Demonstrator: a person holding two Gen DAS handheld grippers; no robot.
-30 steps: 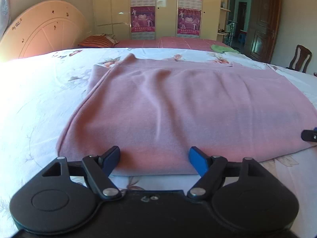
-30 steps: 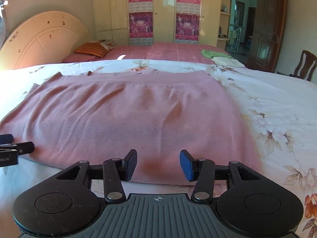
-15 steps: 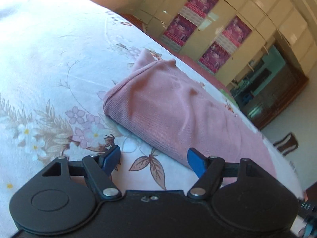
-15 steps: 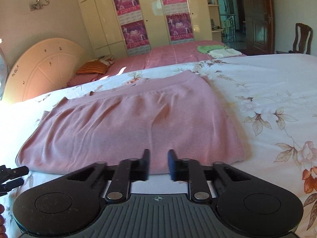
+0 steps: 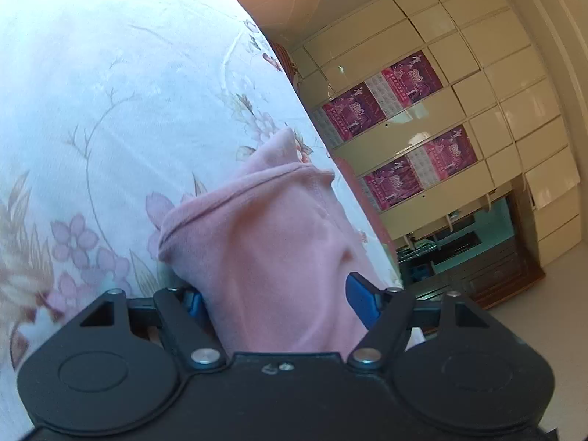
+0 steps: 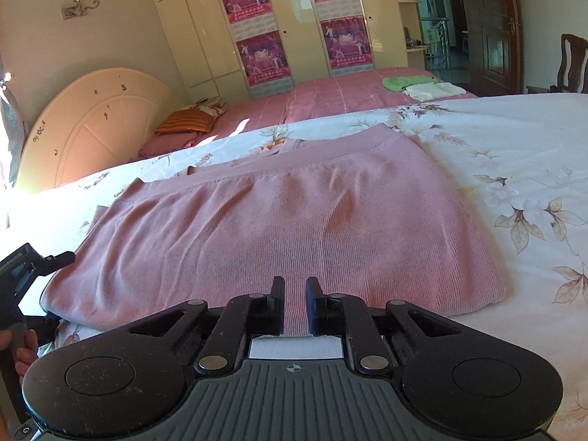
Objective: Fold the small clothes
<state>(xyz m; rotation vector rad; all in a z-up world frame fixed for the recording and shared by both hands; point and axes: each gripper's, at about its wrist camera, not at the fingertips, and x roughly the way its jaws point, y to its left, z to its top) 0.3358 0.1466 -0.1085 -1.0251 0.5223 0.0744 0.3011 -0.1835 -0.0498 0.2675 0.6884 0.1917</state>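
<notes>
A pink knit garment (image 6: 294, 220) lies folded flat on the floral bedsheet (image 6: 533, 154). In the left wrist view, rolled sideways, the garment's left end (image 5: 264, 242) bulges between the blue pads of my left gripper (image 5: 273, 303), whose jaws stand wide apart around the cloth. The left gripper also shows in the right wrist view (image 6: 25, 275) at the garment's left edge. My right gripper (image 6: 295, 296) has its jaws nearly together, a narrow gap left, at the garment's near edge; cloth shows in the gap.
A second bed (image 6: 349, 95) with a pink cover holds a striped pillow (image 6: 187, 121) and folded green and white clothes (image 6: 419, 86). A cream headboard (image 6: 92, 125) stands at left, wardrobes with posters (image 6: 294, 29) behind, a wooden chair (image 6: 571, 62) at right.
My left gripper swung to the garment's left end, rolled sideways and pushed in until the cloth sits between its jaws. My right gripper's jaws closed from wide apart to nearly together and it rose slightly.
</notes>
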